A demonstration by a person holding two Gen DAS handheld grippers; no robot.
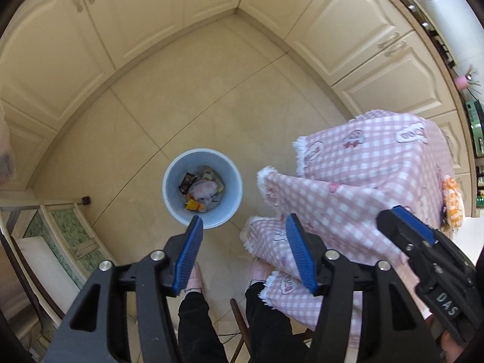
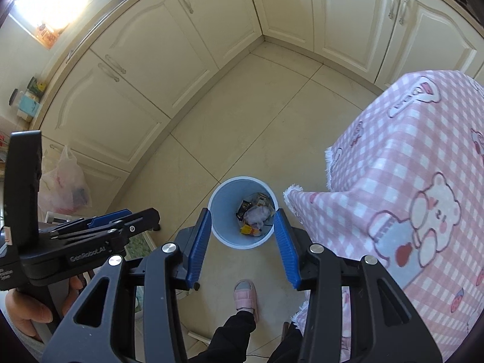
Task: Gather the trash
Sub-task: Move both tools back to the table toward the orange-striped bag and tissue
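Crumpled wrappers fill the blue bin's (image 2: pixel 242 211) bottom; left gripper (image 1: pixel 243 239) and right gripper (image 2: pixel 243 236) fingers spread, empty.

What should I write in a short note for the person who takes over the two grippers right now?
Left gripper: open, holding nothing.
Right gripper: open, holding nothing, above the bin.
Blue trash bin: on the floor beside the pink checked tablecloth, already holding wrappers and crumpled trash.
Done: some trash is in the bin.
Left: an orange-and-white packet lies at the table's edge; probably collect it next. Check the table top, which is mostly out of view.
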